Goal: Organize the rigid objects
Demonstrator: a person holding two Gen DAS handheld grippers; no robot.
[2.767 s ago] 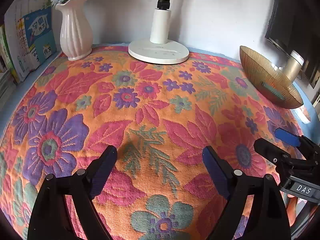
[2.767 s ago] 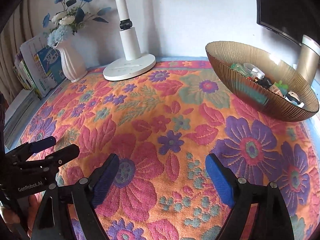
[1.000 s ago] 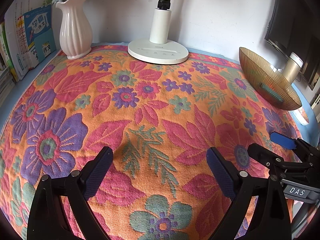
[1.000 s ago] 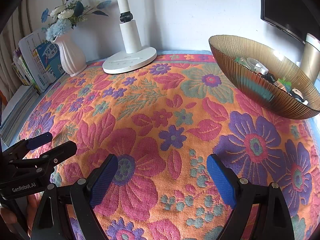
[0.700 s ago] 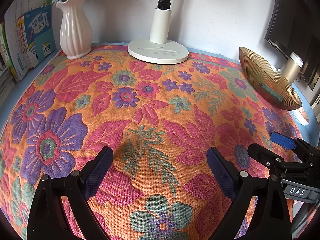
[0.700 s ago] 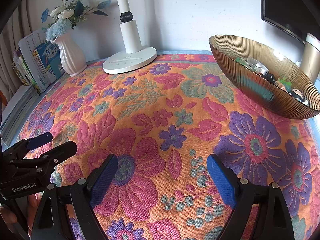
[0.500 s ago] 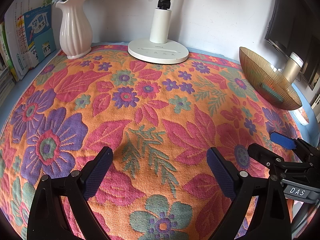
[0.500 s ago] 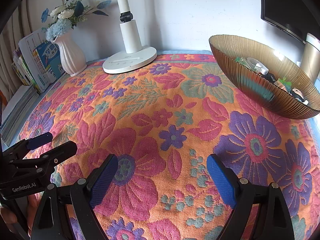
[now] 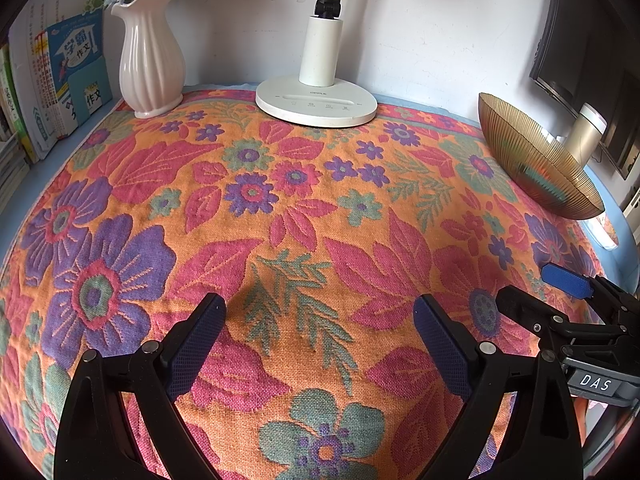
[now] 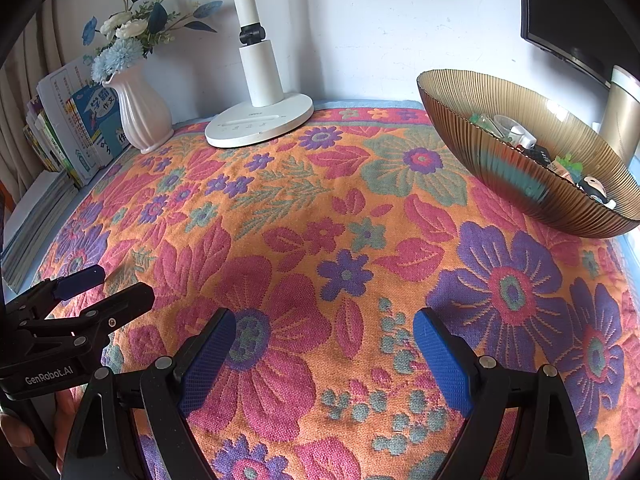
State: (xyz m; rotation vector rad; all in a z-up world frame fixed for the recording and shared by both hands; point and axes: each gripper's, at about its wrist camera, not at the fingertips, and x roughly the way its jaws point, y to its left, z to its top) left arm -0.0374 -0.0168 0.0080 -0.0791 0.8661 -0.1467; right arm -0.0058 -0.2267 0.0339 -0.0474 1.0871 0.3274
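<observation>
A ribbed amber glass bowl (image 10: 500,168) stands at the right of the flowered cloth, seen from the side as bowl (image 9: 536,164) in the left wrist view. Several small toys (image 10: 560,164) lie inside it. My left gripper (image 9: 320,316) hovers open over the cloth's near middle, nothing between its blue pads. My right gripper (image 10: 324,324) is open too, low over the cloth, left of the bowl and apart from it. Each gripper shows at the edge of the other's view: right gripper (image 9: 560,284), left gripper (image 10: 108,284).
A white lamp base (image 9: 316,104) and a white vase (image 9: 152,68) with blue flowers stand at the back. Books (image 9: 60,84) lean at the far left. A dark screen (image 10: 568,12) and a gold cylinder (image 10: 624,116) sit behind the bowl. The flowered cloth (image 9: 288,208) covers the table.
Both grippers drew back slightly between the oldest frames and a second ago. Over the last second nothing has visibly changed.
</observation>
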